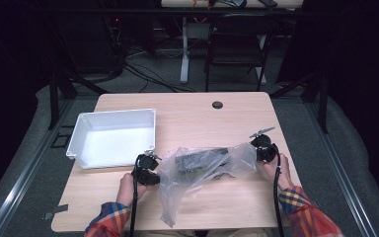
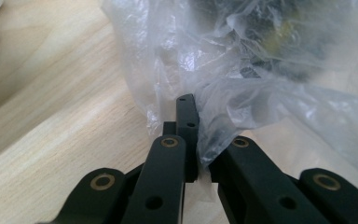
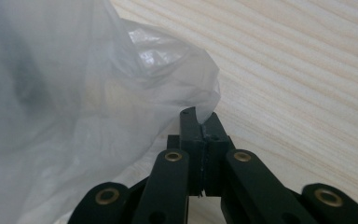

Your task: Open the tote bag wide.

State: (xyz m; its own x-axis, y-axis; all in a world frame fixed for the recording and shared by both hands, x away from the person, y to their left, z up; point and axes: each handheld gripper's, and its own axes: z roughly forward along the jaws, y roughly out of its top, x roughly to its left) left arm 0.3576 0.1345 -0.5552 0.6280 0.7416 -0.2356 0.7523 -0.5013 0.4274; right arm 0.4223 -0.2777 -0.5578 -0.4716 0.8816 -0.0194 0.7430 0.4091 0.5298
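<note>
my left gripper was clamped on the near-left edge of the clear plastic bag, film pinched flat between its jaws, and my right gripper was clamped on the far-right end. the bag lay stretched between them, long axis running left to right across the table, a dark object inside. beyond the left gripper sat the white bin, nearer my left hand.
</note>
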